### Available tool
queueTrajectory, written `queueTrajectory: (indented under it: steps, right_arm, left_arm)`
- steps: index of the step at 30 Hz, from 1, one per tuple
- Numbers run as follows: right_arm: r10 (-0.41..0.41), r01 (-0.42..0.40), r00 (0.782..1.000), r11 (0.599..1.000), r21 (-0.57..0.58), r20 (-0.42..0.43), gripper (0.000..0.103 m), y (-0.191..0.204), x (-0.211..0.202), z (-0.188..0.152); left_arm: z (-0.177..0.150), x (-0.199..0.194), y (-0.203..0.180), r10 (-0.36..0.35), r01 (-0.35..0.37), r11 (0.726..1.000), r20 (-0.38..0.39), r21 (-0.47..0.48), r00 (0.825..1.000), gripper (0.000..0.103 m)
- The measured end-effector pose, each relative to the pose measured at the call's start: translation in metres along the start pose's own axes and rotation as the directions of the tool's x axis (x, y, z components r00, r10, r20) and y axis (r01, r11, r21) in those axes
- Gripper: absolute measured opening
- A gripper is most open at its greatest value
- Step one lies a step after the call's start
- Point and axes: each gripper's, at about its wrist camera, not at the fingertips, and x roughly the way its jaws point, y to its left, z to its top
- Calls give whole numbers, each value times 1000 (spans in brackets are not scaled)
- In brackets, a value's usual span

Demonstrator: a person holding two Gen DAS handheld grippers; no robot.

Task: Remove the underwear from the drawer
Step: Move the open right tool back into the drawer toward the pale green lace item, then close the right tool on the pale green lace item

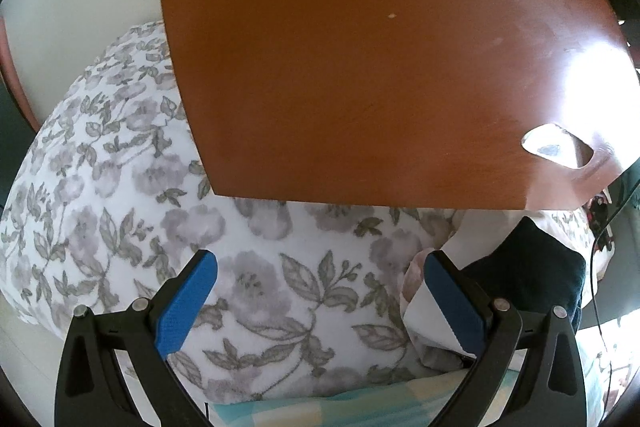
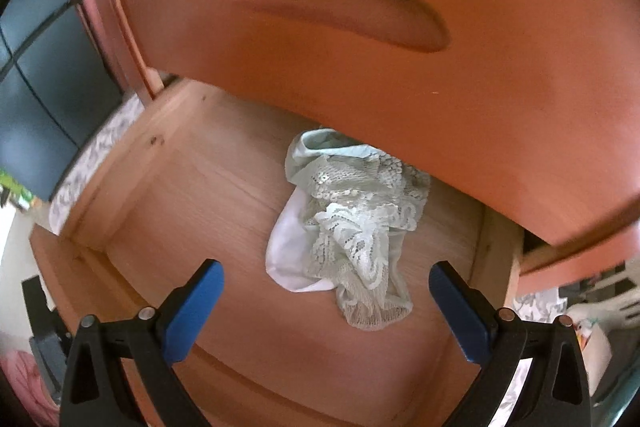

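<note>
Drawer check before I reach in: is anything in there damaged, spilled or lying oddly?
Nothing looks damaged or spilled. The open drawer holds only a crumpled heap of underwear, lace and white fabric bunched rather than folded, its far end tucked under the drawer front above. The right gripper hangs open over it.

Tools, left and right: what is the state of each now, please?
Left tool: open, holding nothing.
Right tool: open, empty, above the underwear.

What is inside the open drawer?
A crumpled pile of pale lace underwear lies on the drawer floor. The closed drawer front above covers the back of the pile and the space behind it.
</note>
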Motion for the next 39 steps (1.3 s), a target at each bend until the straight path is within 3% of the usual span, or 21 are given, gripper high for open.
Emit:
queueTrajectory:
  steps: [13,25,31,33,39]
  right_arm:
    - [-4,-7,993,995,-95,-117,102,-1,45,8]
    - [-23,3,981,995,-104,-193,87,-3,71,14]
    - [-15,-13,966,994,-109,-257,66,-7,87,17]
    - [11,-38,964,995,-97,-264,51,-6,91,21]
    - [41,-68,963,993,-93,-265,21,-3,95,28]
  left_arm:
    - [-1,12,11,1,-2,999,-35,-40,999,103]
    - [-2,20,15,-4,1,998,-62,-55,998,103]
    - [-2,21,15,-4,0,998,-64,-56,998,103]
    - [-2,21,16,-3,0,998,-65,-57,998,103]
    - [-2,22,16,-6,2,998,-72,-59,997,103]
